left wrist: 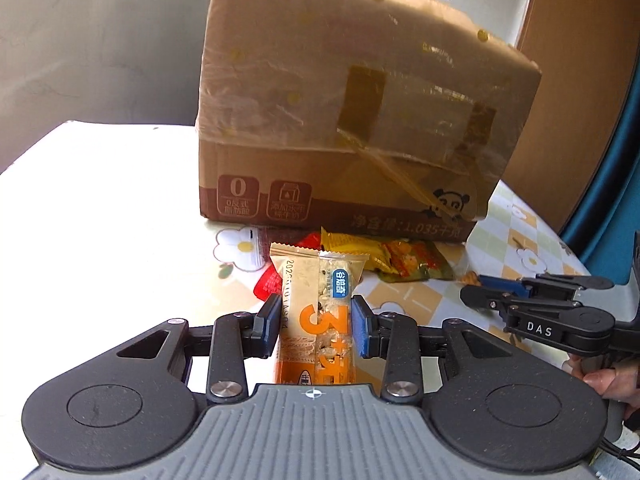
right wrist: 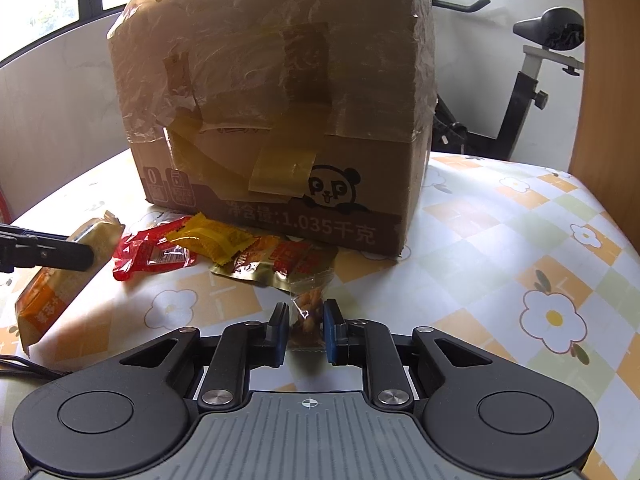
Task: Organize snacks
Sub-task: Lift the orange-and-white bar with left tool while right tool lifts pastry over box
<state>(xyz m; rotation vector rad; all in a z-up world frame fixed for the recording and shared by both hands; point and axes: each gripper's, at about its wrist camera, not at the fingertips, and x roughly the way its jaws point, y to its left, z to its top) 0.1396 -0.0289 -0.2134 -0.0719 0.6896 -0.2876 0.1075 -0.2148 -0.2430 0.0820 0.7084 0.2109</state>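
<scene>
Exercise bike [right wrist: 536,80] behind right view's box [right wrist: 272,92]

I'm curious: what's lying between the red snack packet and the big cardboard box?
A yellow packet lies partly between the red packet and the box, seen from the right wrist.
</scene>
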